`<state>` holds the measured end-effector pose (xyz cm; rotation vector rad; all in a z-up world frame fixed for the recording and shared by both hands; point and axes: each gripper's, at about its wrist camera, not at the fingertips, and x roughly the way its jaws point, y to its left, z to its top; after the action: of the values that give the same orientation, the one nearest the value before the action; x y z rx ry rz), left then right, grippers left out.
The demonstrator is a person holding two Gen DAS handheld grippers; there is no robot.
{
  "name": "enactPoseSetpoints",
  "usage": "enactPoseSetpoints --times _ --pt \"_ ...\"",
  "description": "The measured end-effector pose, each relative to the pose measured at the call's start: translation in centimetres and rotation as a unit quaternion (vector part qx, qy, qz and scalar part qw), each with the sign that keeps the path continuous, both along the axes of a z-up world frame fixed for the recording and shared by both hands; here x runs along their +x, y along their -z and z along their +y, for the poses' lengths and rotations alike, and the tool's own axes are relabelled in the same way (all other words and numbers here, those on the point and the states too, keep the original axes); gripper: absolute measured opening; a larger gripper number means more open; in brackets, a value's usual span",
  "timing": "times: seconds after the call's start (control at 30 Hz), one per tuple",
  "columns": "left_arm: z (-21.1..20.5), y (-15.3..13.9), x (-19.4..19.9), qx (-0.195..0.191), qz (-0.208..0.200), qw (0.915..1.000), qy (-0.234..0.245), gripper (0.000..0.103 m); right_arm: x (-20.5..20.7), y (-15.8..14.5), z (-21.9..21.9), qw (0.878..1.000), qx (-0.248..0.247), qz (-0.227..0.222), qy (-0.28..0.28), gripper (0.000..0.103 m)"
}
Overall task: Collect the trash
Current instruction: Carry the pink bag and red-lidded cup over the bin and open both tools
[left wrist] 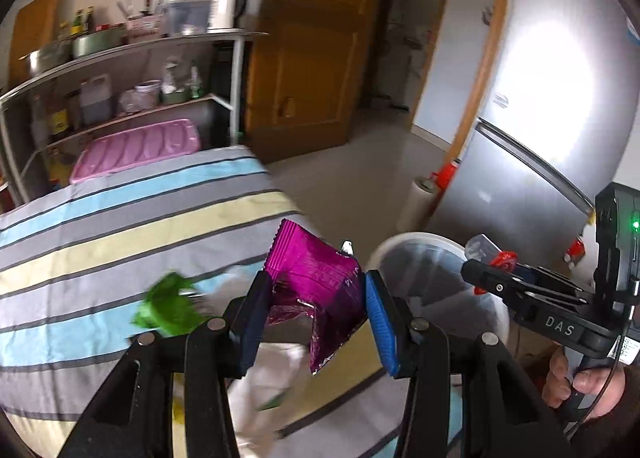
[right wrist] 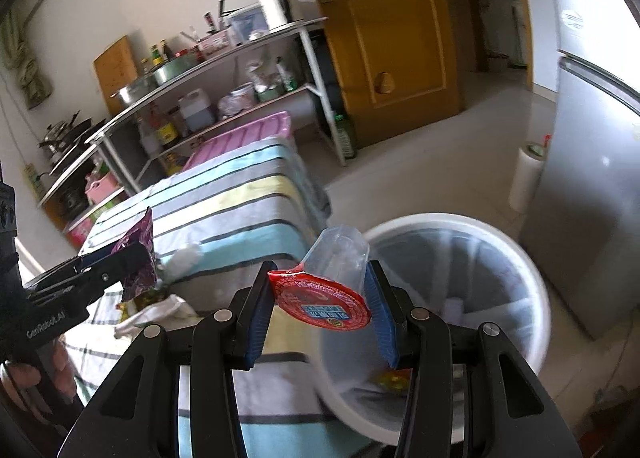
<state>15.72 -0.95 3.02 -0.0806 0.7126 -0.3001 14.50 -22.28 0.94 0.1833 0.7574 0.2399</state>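
Observation:
My left gripper (left wrist: 316, 310) is shut on a crumpled purple foil wrapper (left wrist: 316, 278) and holds it above the edge of the striped table (left wrist: 120, 225). It also shows at the left of the right wrist view (right wrist: 120, 266), with the wrapper (right wrist: 140, 254). My right gripper (right wrist: 320, 298) is shut on a clear plastic cup with a peeled red lid (right wrist: 332, 278), just left of the white trash bin (right wrist: 520, 258). The right gripper (left wrist: 500, 270) and the bin (left wrist: 400, 254) also show in the left wrist view. A green wrapper (left wrist: 168, 306) and white tissue (left wrist: 272, 378) lie on the table.
A metal shelf rack (right wrist: 240, 53) with pots and bottles stands behind the table. A pink tray (left wrist: 136, 149) lies past the table's far end. A silver fridge (right wrist: 592, 177) stands right of the bin, a paper roll (right wrist: 526, 177) beside it. A wooden door (right wrist: 400, 29) is behind.

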Motion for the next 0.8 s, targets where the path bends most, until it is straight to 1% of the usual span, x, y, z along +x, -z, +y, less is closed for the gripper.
enactPoseSetpoints --times 0.17,0.27,0.4,0.57,0.8 --pt "-3.8 0.8 0.8 -0.003 0.016 0.9992 0.038 0.049 -0.1 0.6 -2.7 1.000 -0.006 0.012 0.020 0.046" --pt "-6.2 1.4 1.0 0.003 0.023 0.9977 0.063 0.049 0.0 1.4 -4.1 0.999 -0.011 0.022 0.033 0.046" --pt "-9.0 2.7 1.7 0.010 0.045 0.9948 0.091 0.049 0.2 2.7 -6.0 0.998 -0.016 0.043 0.050 0.046" --pt "-11.1 3.8 1.7 0.015 0.064 0.9920 0.108 0.049 0.6 4.6 -7.5 0.995 -0.021 0.069 0.062 0.046" --pt "-13.0 4.5 1.8 0.026 0.072 0.9893 0.124 0.050 1.5 6.8 -8.5 0.992 -0.035 0.101 0.065 0.046"
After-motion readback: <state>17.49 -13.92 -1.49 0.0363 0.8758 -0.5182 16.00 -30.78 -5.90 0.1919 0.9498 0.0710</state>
